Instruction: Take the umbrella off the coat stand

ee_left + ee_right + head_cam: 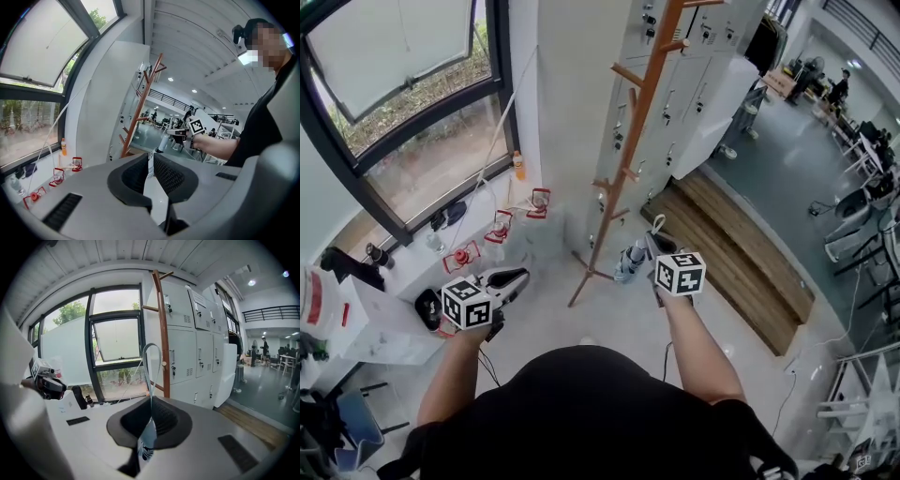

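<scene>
The wooden coat stand (633,122) rises in front of grey lockers, its pegs bare. My right gripper (656,246) is a little to the right of the stand's foot, shut on the strap of a small folded white-and-blue umbrella (630,262), which hangs off the stand below the jaws. In the right gripper view the strap loop (152,362) arches above my shut right gripper (151,404), with the stand (161,324) just behind. My left gripper (517,277) is shut and holds nothing, off to the left of the stand. The left gripper view shows its jaws together (151,157) and the umbrella (164,143) hanging.
Grey lockers (703,84) stand behind the coat stand, one door open. A raised wooden platform (741,253) runs at the right. A window (403,112) and a sill with red-framed items (502,225) and an orange bottle (518,165) are at the left.
</scene>
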Motion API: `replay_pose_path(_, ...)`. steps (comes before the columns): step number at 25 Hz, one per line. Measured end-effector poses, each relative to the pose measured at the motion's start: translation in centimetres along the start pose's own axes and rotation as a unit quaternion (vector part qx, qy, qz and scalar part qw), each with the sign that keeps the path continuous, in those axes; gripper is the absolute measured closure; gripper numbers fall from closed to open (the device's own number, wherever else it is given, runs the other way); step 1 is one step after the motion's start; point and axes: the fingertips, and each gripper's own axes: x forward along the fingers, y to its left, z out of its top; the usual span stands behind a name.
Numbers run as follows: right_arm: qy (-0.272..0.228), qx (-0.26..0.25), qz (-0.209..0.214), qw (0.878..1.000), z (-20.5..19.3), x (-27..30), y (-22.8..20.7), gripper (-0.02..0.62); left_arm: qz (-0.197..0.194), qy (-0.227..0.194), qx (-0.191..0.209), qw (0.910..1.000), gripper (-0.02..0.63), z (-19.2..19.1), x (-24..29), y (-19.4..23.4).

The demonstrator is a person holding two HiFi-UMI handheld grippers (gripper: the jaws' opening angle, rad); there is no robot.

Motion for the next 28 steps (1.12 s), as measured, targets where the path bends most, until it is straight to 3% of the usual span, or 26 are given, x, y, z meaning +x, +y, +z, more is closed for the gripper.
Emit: replay_pose_path(28, -0.021, 0.032, -0.055, 0.998, -5.0, -12.6, 3.1, 0.581, -0.060, 0.023, 0.041, 0.9971, 0.563, -2.6, -3.7, -7.6)
